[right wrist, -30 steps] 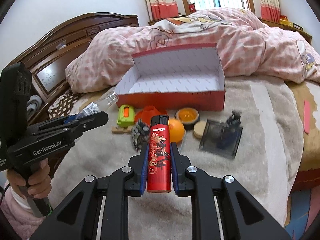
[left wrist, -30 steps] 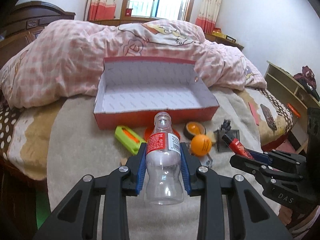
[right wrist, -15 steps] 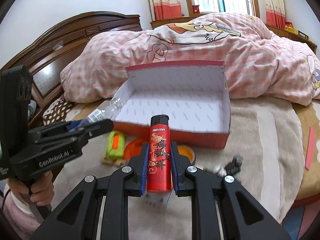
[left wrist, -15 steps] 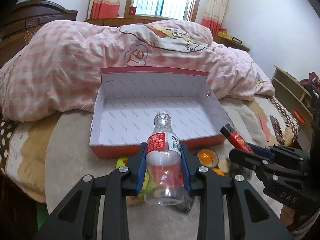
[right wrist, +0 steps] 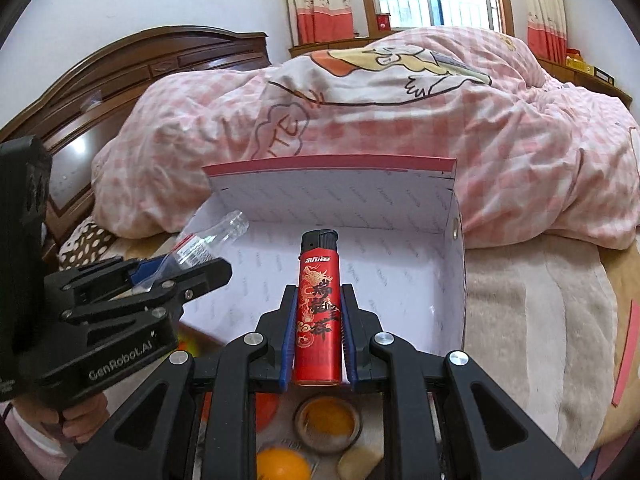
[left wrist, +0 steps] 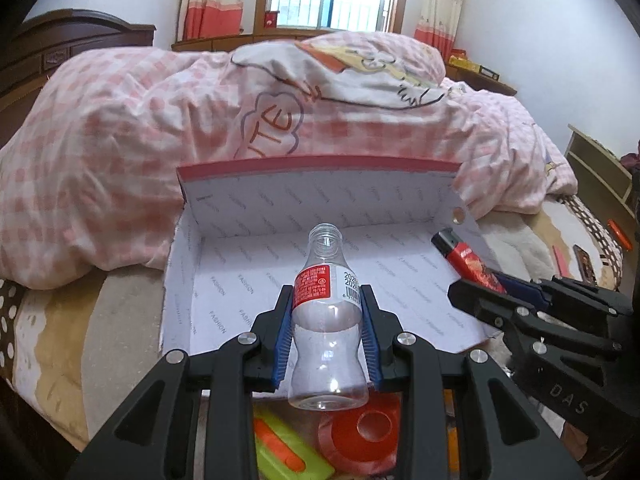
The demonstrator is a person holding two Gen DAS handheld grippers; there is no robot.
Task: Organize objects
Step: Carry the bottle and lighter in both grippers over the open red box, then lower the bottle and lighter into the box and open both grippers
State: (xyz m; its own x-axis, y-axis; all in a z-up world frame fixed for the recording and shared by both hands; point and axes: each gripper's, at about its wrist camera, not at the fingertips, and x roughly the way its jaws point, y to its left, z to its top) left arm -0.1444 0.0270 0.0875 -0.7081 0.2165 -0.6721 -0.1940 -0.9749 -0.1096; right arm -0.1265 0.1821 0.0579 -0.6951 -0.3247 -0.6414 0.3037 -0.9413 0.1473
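My left gripper [left wrist: 326, 304] is shut on a clear plastic bottle [left wrist: 326, 320] with a red label and no cap, held upright over the near left part of the open red box [left wrist: 312, 216] with a white inside. My right gripper [right wrist: 318, 304] is shut on a red lighter [right wrist: 318, 304] with a black top, held upright above the box [right wrist: 332, 196] floor. In the left wrist view the lighter [left wrist: 466, 260] and right gripper [left wrist: 500, 288] come in from the right. In the right wrist view the bottle [right wrist: 208, 240] and left gripper [right wrist: 180, 276] show at the left.
Under the grippers, in front of the box, lie a green and orange case [left wrist: 288, 452], a red tape roll [left wrist: 368, 432], an orange ball [right wrist: 282, 464] and a small round tin [right wrist: 328, 424]. A pink checked quilt [left wrist: 160, 132] is heaped behind the box. Wooden headboard [right wrist: 120, 76] at left.
Both grippers have moved forward from above the loose objects to over the box, still gripping the bottle and the lighter. The small items now lie below and behind the fingertips.
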